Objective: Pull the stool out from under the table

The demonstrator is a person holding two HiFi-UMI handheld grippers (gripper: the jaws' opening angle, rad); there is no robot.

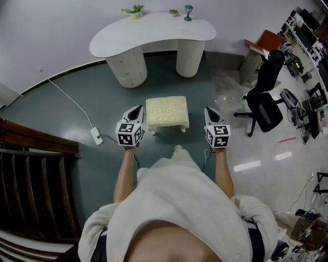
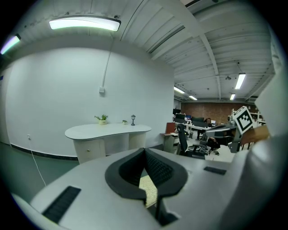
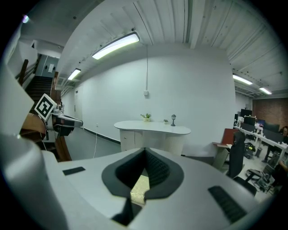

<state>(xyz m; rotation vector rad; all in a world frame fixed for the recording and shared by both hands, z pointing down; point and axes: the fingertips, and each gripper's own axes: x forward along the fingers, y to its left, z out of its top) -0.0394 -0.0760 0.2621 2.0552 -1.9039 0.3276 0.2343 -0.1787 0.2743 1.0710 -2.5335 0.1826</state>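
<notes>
Left gripper [image 1: 137,109]: jaws fully closed, pads meeting, nothing held. Right gripper [image 1: 209,110]: same condition, closed and empty. In the head view the two flank the stool [image 1: 166,111], left gripper beside its left edge, right gripper a little off its right edge (contact cannot be confirmed). The stool, cream-cushioned with white legs, stands on the green floor [image 1: 92,97], clear of the white table [image 1: 154,30] and well apart from it, directly ahead of the person. On the tabletop at the wall: a small plant [image 1: 134,9] and a lantern ornament [image 1: 188,12]. A black office chair [image 1: 266,97] stands to the right.
</notes>
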